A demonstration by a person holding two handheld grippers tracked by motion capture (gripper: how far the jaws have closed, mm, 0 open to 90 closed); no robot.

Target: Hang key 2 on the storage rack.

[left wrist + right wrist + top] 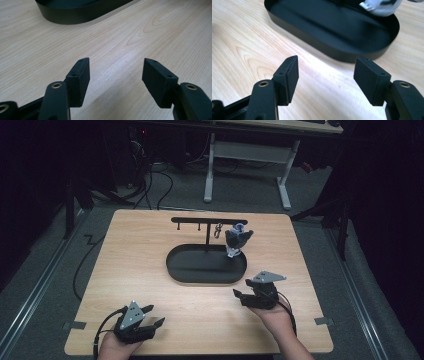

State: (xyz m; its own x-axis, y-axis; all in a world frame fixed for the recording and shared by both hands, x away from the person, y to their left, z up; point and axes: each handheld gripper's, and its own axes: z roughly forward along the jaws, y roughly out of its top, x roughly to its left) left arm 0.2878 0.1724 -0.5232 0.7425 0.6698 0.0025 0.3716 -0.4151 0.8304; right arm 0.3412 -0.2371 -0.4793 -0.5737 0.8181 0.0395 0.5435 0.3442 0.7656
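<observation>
Keychain toy (237, 240) hangs from black stand (208, 221) above oval tray (175, 265). Right gripper (241, 294) and left gripper (153, 315) rest wide apart, empty, on tabletop (140, 250).

Both tongs black: left tongs (153, 315) and right tongs (241, 293) each topped by grey three-cornered plate, black cable trailing. Flat rectangular pads (80, 75), two screw holes each; brass-ringed pivots.

- We see a wooden table (140, 260), light-grained.
- Beyond the table's far edge we see a white-legged desk (248, 154).
- Left of the table, black cables (150, 182) cross the grey floor.
- Grey tape pieces (75, 325) mark the table's near corners.
</observation>
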